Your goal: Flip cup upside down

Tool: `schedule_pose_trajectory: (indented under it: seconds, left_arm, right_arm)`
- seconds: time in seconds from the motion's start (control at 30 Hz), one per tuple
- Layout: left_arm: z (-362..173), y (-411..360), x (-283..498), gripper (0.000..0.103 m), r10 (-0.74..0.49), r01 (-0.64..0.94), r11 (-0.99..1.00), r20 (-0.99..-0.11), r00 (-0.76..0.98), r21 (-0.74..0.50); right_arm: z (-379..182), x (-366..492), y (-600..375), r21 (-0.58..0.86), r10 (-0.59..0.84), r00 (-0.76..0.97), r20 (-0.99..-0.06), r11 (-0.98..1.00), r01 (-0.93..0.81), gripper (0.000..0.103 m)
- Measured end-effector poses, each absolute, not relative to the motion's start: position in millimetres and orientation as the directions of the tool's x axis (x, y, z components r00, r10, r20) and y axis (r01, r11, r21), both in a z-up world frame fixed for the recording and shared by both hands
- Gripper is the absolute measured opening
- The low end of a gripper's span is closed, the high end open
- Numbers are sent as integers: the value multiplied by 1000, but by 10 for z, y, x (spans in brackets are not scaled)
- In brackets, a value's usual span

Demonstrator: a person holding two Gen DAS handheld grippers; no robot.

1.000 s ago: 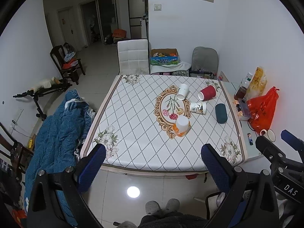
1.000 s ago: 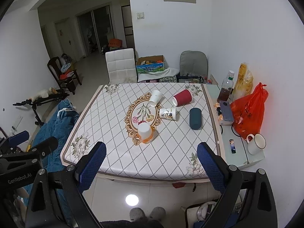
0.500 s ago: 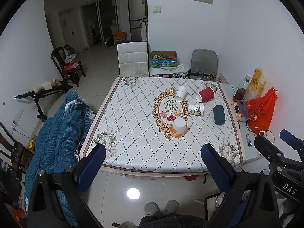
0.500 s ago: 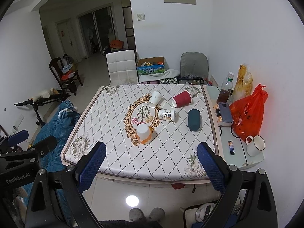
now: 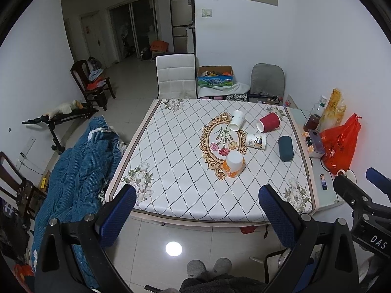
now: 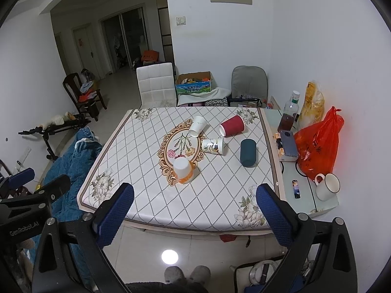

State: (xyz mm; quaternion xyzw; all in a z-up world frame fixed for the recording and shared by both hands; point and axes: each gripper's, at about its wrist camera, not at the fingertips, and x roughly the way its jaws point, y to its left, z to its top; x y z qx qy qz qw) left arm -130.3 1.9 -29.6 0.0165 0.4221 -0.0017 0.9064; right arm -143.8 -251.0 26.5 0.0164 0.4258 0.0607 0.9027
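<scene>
Several cups are on the patterned table [image 5: 171, 161]. An orange cup [image 5: 234, 164] [image 6: 183, 171] stands upside down near the middle. A white cup [image 5: 237, 120] [image 6: 198, 126], a red cup [image 5: 268, 121] [image 6: 232, 126], a printed cup [image 5: 255, 141] [image 6: 213, 146] and a dark green cup [image 5: 286, 148] [image 6: 248, 152] lie on their sides. My left gripper [image 5: 197, 214] and right gripper [image 6: 195, 212] are both open and empty, held in front of the table's near edge, well short of the cups.
A side shelf [image 6: 305, 195] on the right holds a red bag [image 6: 317, 144], a bottle [image 6: 289, 114] and a white mug [image 6: 327, 186]. A blue blanket [image 5: 73, 171] lies left of the table. Chairs [image 5: 176, 75] stand behind it.
Both grippers have drawn back and up a little from the table; the cups look slightly smaller. Nothing on the table has moved.
</scene>
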Motion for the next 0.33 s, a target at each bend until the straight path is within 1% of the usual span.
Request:
schedule_pose_trajectory:
  seconds: [0.33]
  left_arm:
    - [-274,51,-1318,103,26,8,999,-758,652,42]
  right_arm:
    - [269,-1454,-2544,79,123,631,-766,992,-97,102]
